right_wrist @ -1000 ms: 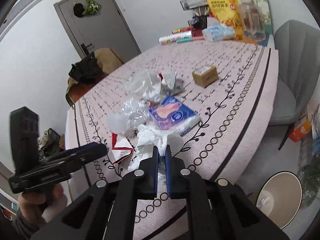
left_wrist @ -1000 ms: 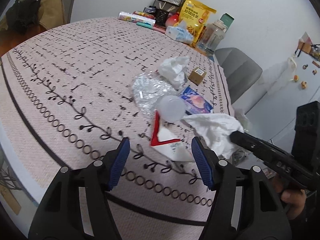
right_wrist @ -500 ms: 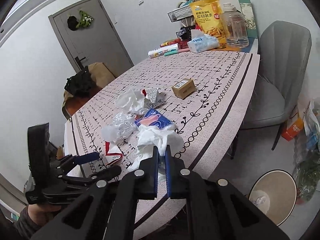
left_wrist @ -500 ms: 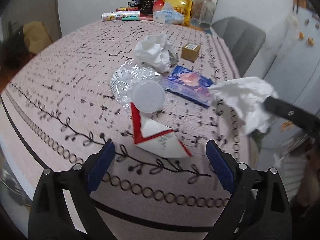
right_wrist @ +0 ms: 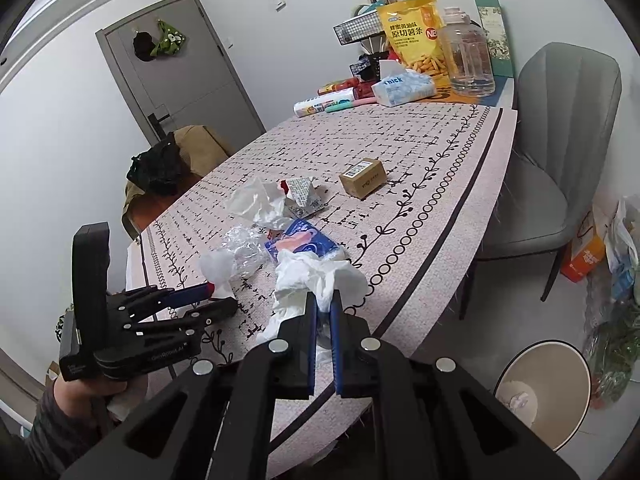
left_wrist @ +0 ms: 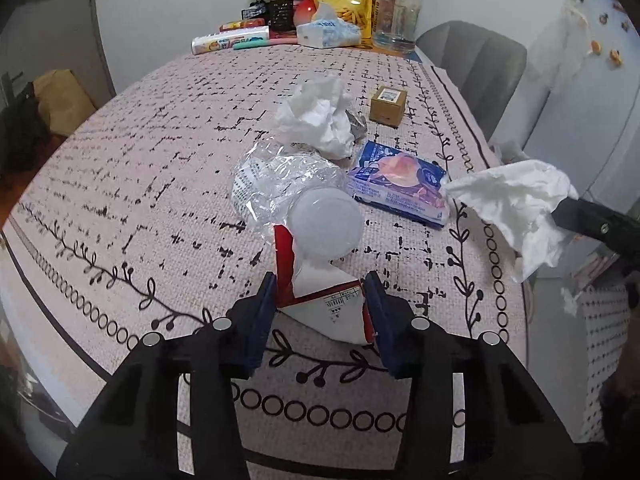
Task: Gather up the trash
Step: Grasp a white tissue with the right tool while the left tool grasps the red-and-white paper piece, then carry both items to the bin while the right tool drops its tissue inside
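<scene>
A pink patterned cloth covers the counter [left_wrist: 132,168], with snacks, a tissue pack and a water jug [left_wrist: 396,16] crowded at the top of the frame against a white wall. A grey chair [right_wrist: 560,128] stands at the right, a grey door [right_wrist: 176,64] at upper left, and a bin [right_wrist: 548,392] sits on the floor at lower right.

The left gripper [left_wrist: 320,300], at bottom centre, has its jaws closing around a red-and-white wrapper [left_wrist: 320,300], blue pads right at its two edges. Above it lie clear plastic [left_wrist: 276,180], a blue pack [left_wrist: 400,188], a crumpled tissue [left_wrist: 316,120] and a small box [left_wrist: 388,106]. The right gripper [right_wrist: 324,312] is clamped tight on a white tissue wad [right_wrist: 316,276] at the counter's near edge.
</scene>
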`<move>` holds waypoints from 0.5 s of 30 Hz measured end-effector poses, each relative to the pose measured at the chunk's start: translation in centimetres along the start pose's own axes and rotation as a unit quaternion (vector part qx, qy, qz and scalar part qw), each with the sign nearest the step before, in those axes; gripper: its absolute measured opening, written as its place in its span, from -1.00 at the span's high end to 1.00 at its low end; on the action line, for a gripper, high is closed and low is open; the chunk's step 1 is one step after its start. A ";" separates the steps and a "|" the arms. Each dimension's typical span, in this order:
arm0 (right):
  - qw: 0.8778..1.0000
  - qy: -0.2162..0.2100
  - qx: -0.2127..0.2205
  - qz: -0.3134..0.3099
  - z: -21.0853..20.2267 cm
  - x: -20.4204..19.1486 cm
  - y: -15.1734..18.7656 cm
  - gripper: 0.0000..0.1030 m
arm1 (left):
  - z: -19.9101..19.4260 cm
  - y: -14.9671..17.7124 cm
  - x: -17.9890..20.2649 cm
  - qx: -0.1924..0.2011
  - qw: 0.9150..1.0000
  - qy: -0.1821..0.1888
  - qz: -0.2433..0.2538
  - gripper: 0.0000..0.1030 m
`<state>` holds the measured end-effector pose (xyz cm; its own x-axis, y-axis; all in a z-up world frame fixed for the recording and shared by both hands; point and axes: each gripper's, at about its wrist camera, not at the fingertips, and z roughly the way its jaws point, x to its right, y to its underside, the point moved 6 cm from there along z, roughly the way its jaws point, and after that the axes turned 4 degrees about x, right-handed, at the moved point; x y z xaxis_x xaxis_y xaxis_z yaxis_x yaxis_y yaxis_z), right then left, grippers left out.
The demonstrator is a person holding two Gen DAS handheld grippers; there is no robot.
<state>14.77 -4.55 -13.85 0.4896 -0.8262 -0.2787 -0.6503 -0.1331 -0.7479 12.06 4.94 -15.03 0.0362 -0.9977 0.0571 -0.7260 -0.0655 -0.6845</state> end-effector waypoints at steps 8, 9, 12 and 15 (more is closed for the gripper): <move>1.000 -0.005 -0.004 -0.012 0.2 -1.3 0.1 0.86 | -2.9 1.8 -3.4 0.026 0.997 -0.014 -0.071 0.15; 1.000 -0.007 -0.004 -0.014 0.3 -1.5 0.1 0.86 | -3.3 1.7 -3.9 0.032 0.996 -0.016 -0.079 0.15; 1.000 -0.011 -0.004 -0.018 0.4 -2.3 0.0 0.86 | -4.7 1.2 -4.8 0.051 0.994 -0.014 -0.096 0.15; 1.000 -0.015 0.001 -0.022 0.2 -2.9 -0.2 0.86 | -5.8 0.3 -4.8 0.071 0.992 -0.008 -0.101 0.15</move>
<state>13.60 -2.04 -13.00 0.5354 -0.8026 -0.2630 -0.6268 -0.1688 -0.7607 7.68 9.85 -11.27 0.1839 -0.9639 0.1928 -0.5986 -0.2654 -0.7558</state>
